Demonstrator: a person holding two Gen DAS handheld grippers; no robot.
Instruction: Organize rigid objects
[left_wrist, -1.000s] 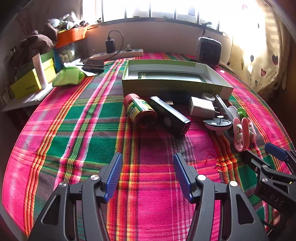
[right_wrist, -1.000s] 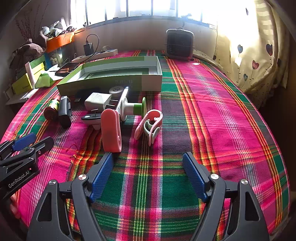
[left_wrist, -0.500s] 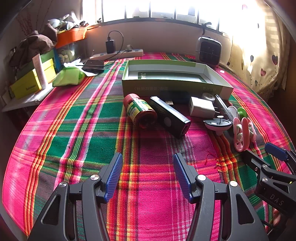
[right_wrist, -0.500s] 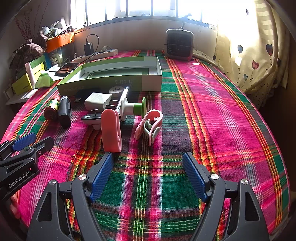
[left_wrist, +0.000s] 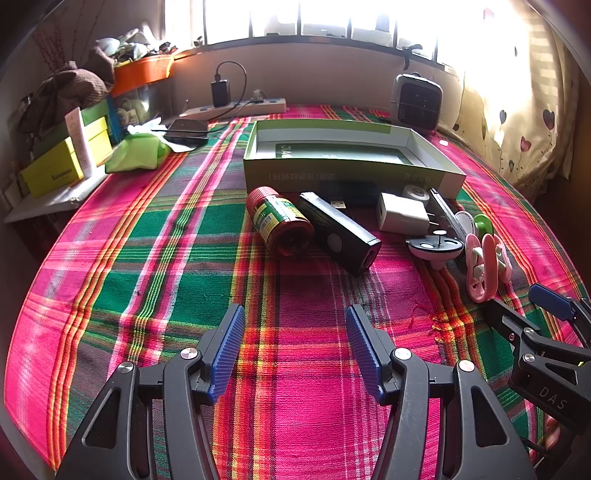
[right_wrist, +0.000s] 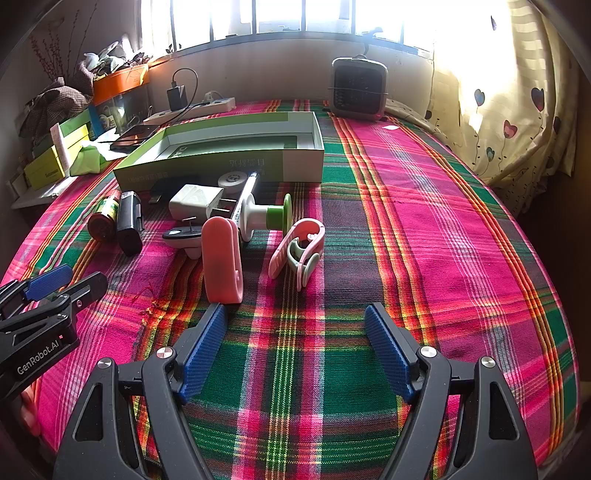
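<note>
Big plaid bed cloth (left_wrist: 155, 280) first, it's under everything. Far ahead of both my fingers sits the green box (left_wrist: 347, 157), open on top & nothing loose in it that I can see. I guess that's where the hard things go.

My left fingers (left_wrist: 295, 347) are spread wide, holding nothing, low over the cloth. My right fingers (right_wrist: 295, 347) are spread wide too, also holding nothing.

Stuff lies in a row just before the box. Ahead of my left fingers: black bar (left_wrist: 338, 230), w/ the red bottle (left_wrist: 280, 223) on its side, touching it on the left. More to the right: white plug (left_wrist: 400, 214), then a black dish thing (left_wrist: 434, 245).

Just ahead of my right fingers, a bit left: pink case (right_wrist: 221, 258), standing on its long edge. Pink clip (right_wrist: 299, 249) is straight ahead, a bit farther.

How I'd do it well: take 1 thing at a time. Bottle is round, so it may roll; I'd squeeze across its sides, not its ends. Pink case is closest to my right, so grab its flat faces, lift up, carry over the box wall, set down low. Don't bump the neighbors.
</note>
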